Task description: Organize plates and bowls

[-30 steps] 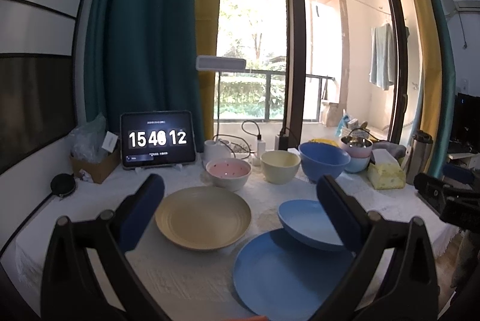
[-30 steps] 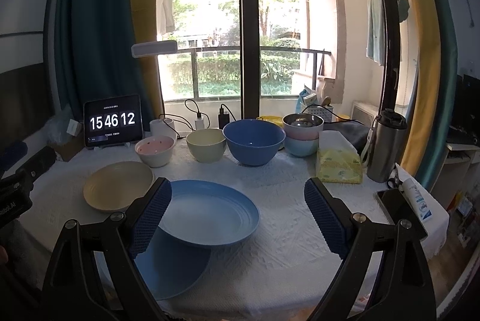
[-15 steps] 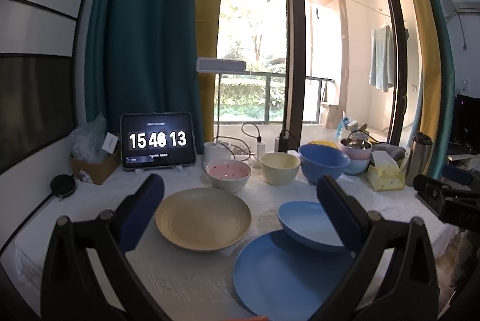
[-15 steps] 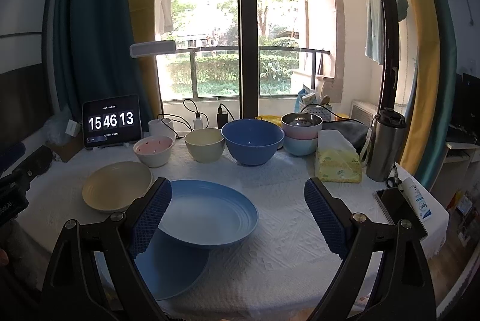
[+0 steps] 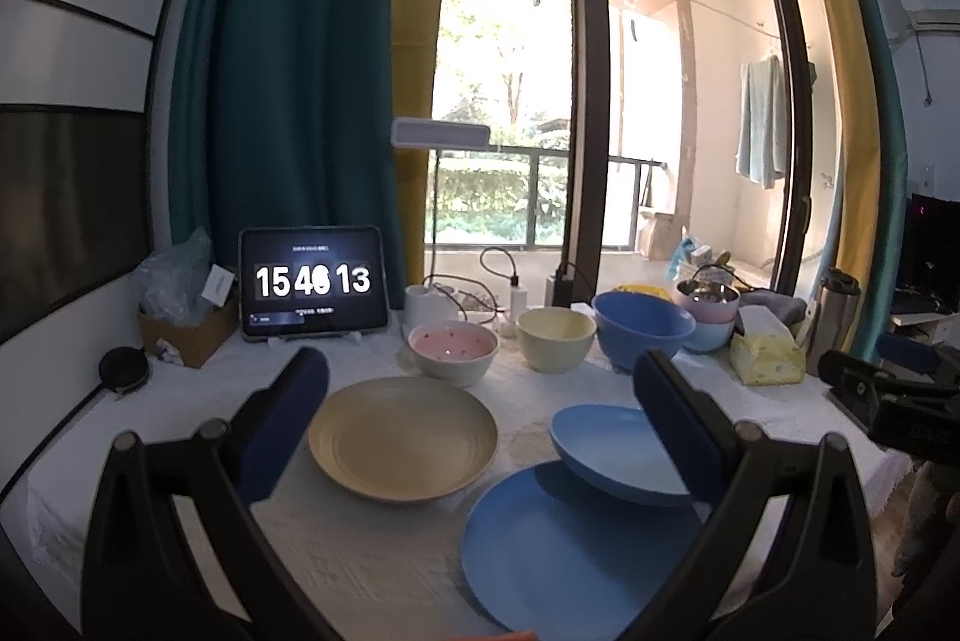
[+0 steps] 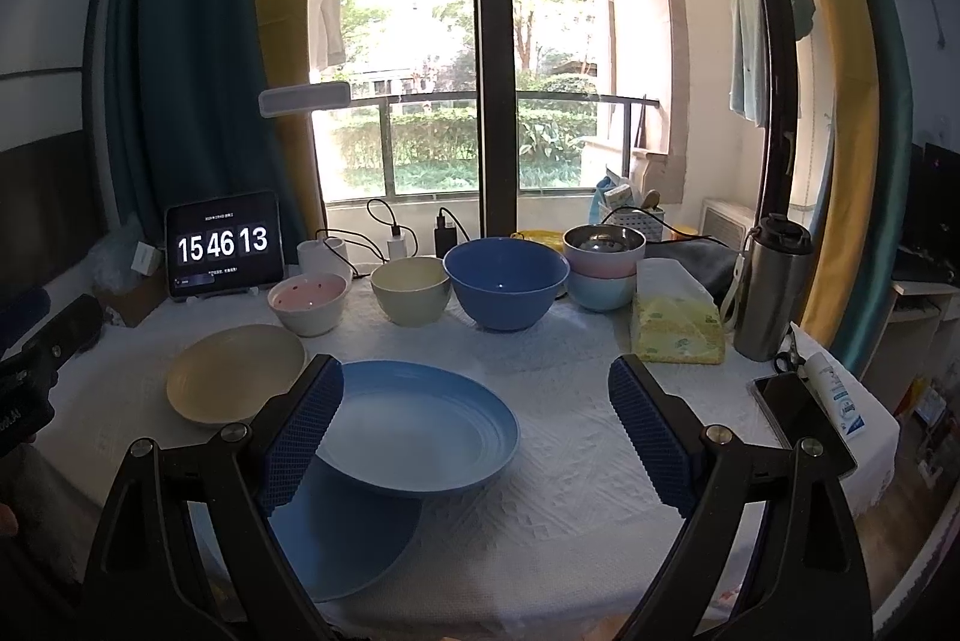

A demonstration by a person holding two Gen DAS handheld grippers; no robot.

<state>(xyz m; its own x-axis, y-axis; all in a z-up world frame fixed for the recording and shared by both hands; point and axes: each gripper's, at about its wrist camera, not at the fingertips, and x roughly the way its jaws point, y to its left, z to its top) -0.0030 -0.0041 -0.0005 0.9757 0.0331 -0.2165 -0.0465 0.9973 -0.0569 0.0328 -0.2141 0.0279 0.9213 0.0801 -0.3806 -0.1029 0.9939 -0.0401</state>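
On the white tablecloth lie a cream plate (image 5: 403,437) (image 6: 235,372), a light blue deep plate (image 5: 612,452) (image 6: 420,428) resting tilted on a flat darker blue plate (image 5: 576,545) (image 6: 342,539). Behind stand a pink bowl (image 5: 453,350) (image 6: 307,302), a cream bowl (image 5: 557,338) (image 6: 411,290) and a large blue bowl (image 5: 643,332) (image 6: 506,287). My left gripper (image 5: 474,419) is open and empty above the plates. My right gripper (image 6: 477,428) is open and empty over the light blue plate.
Stacked pastel bowls with a steel one on top (image 6: 603,266), a tissue pack (image 6: 675,329), a steel tumbler (image 6: 771,287), a phone (image 6: 801,419) and a tube (image 6: 834,392) stand at the right. A tablet clock (image 5: 312,290), chargers and a cardboard box (image 5: 186,326) line the back left.
Both grippers stay open and nearly still. The tablet clock has ticked from 12 to 13. The dishes have not moved.
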